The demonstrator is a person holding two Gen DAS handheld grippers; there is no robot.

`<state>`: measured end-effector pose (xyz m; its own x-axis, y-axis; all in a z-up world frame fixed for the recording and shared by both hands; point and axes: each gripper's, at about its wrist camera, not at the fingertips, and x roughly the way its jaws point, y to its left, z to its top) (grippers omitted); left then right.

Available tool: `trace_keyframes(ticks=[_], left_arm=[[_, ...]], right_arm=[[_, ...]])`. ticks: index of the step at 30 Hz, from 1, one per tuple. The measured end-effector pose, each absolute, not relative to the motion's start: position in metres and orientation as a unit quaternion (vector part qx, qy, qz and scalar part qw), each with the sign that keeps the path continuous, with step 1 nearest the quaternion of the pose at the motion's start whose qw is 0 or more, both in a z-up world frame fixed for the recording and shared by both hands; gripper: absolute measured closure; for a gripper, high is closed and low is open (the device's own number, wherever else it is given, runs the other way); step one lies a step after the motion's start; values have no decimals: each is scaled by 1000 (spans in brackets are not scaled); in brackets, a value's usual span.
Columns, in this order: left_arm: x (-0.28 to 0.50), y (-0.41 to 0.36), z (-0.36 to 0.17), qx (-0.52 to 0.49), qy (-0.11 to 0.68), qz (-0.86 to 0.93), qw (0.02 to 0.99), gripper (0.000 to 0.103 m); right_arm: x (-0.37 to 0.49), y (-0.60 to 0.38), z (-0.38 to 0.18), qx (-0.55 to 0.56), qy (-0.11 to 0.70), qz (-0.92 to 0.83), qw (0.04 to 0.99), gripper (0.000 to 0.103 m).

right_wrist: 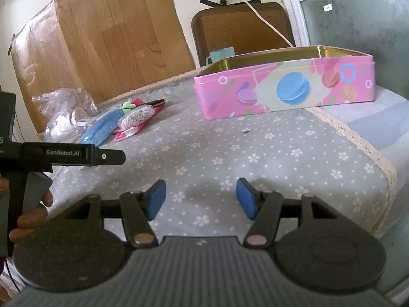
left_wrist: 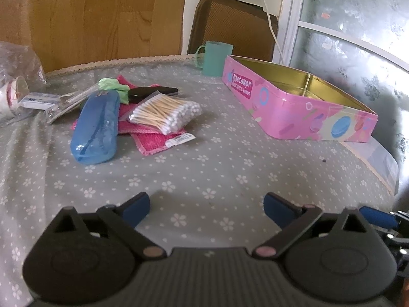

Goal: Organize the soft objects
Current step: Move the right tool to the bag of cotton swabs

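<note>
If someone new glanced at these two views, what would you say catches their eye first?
Probably the open pink macaron tin, gold inside, standing at the far right of the flowered tablecloth. Next comes the colourful heap to its left: a blue plastic case and a bag of cotton swabs lying on pink cloths. Both the left gripper and the right gripper hang open over bare cloth, holding nothing.

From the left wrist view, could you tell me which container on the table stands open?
The pink macaron tin: lidless, gold interior showing. The blue case lies shut.
</note>
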<state>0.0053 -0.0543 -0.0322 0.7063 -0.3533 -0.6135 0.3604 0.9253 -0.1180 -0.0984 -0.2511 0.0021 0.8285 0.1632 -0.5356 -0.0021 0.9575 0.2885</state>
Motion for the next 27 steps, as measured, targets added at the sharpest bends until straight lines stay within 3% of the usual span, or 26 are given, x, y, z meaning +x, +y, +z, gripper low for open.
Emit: trace_keyframes(ticks=[16,24,26,27], left_arm=[[8,-48,-31,-9,333,-199,921,1],[20,30,-16,-23,310,-104,945,1],[26,54,-17,-36,302,-67,950,3],[27,62,-20,-40,299,-56,952,3]], right_arm=[[-99,-244,7,107,280,41,953,39],[-32,-211,29,74,296,112,946,39],[-4,-197,35,80,295,128,943,37],[13,-188,37,78,296,136,942,29]])
